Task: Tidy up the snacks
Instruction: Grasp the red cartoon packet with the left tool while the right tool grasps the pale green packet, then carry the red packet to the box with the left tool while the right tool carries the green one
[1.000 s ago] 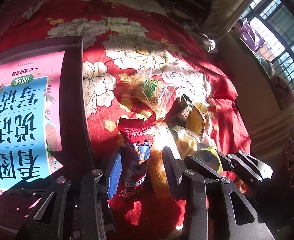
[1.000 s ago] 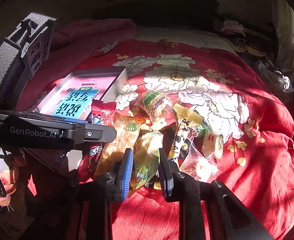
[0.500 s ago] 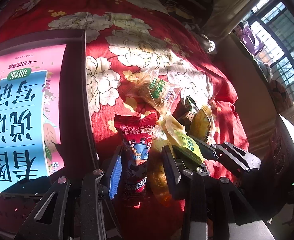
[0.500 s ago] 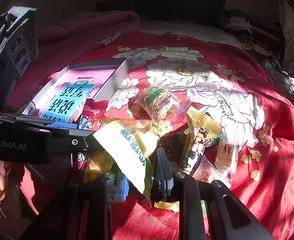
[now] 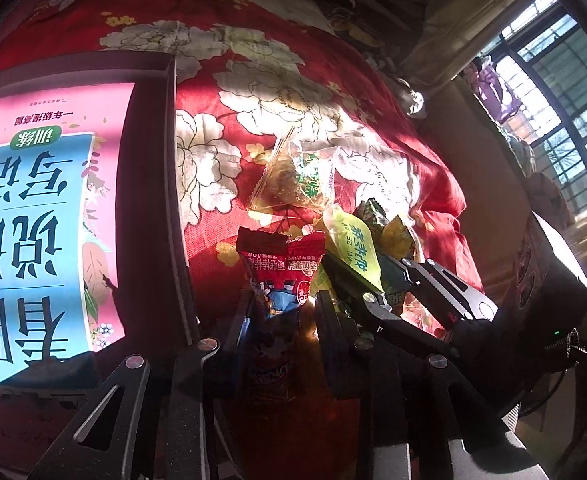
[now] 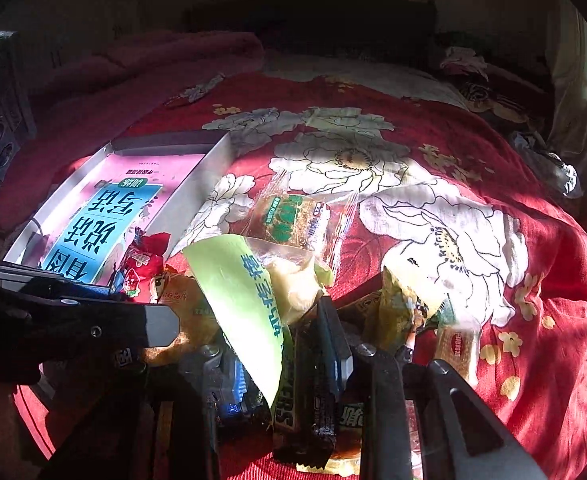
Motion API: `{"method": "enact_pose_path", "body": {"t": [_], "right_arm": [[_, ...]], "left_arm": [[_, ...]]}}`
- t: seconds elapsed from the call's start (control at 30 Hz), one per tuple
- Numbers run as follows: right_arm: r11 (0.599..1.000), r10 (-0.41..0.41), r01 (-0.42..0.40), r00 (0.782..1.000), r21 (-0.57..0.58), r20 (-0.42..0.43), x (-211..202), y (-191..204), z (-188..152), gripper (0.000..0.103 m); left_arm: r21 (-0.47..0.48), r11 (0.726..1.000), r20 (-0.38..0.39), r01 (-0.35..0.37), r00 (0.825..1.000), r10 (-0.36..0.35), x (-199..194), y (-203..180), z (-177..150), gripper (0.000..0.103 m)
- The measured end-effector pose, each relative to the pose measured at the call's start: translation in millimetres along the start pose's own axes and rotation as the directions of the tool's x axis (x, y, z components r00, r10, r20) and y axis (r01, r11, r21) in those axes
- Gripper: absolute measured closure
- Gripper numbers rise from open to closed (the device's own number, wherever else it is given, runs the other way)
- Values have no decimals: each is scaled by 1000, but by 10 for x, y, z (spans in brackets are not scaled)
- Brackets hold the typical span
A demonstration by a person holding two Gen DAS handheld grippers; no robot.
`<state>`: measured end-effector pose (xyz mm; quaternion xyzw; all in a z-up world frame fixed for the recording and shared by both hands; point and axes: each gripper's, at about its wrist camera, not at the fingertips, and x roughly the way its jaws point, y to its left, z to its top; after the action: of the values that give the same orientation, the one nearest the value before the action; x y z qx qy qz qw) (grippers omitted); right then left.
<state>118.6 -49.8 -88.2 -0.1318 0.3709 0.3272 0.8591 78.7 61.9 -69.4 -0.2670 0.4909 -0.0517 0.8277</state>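
A pile of snack packets lies on a red flowered bedspread (image 6: 413, 160). My left gripper (image 5: 285, 316) has its jaws closing, pinched on the waist of a red snack packet (image 5: 281, 264) whose top stands up between the fingers. From the right wrist view, the left gripper (image 6: 133, 300) comes in from the left with that red packet (image 6: 141, 264). My right gripper (image 6: 285, 352) grips a yellow-green packet (image 6: 245, 292) that sticks up out of the jaws, which are starting to open. In the left wrist view, that right gripper (image 5: 365, 264) and its packet (image 5: 353, 244) sit just right of the red one.
A shallow box (image 5: 171, 152) holding a pink and blue book (image 5: 45, 220) lies left of the pile. A clear packet with a green label (image 6: 293, 220) sits behind the grippers. A dark Snickers bar (image 6: 289, 400) and other packets (image 6: 401, 312) lie under the right gripper. A window (image 5: 553, 80) is far right.
The right gripper has picked the yellow-green packet up out of the pile and brought it beside the left gripper. The left jaws have narrowed onto the red packet.
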Motion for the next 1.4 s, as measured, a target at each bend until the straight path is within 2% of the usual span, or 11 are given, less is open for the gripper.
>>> {"method": "enact_pose_path", "body": {"t": [0.3,0.5,0.6,0.73,0.87,1.0,1.1,1.13,1.17,1.23,1.4], "right_arm": [[989,101,-111,989,94,108,-324,-204,23,83],[996,80,-84,992,37,95,-331,-128,8,83],[999,36,-35,996,-15,79,-259,-29,30,75],[998,-9,13,999,-65,51,-144,54,56,56],[990,-62,66,997,-127,35,-40,109,119,49],[979,-67,69,998,-194,16,77,151,210,45],[987,-4,2,1000,-160,-8,164,106,251,50],[988,25,-26,1000,-151,-8,174,105,246,65],[989,41,-41,999,-144,-5,170,110,234,72],[989,70,-68,998,-129,6,130,91,228,72],[986,167,-168,984,13,56,-97,-123,207,73]], "left_arm": [[-13,999,29,44,999,-44,-131,-20,-4,86],[-16,999,31,48,998,-47,-168,-31,-16,87],[-21,999,28,48,998,-47,-171,-21,-28,87],[-27,998,26,54,998,-53,-179,-3,-34,87],[-34,997,20,63,998,-63,-164,16,-33,87],[-40,998,17,46,999,-45,-146,47,-30,88],[-73,995,16,67,998,-66,-147,126,-15,88],[-77,995,18,69,998,-68,-149,136,-11,88],[-76,995,19,69,998,-67,-150,137,-9,88],[-84,993,23,83,996,-81,-154,139,-3,88],[-85,990,43,109,993,-106,-219,108,15,87]]}}
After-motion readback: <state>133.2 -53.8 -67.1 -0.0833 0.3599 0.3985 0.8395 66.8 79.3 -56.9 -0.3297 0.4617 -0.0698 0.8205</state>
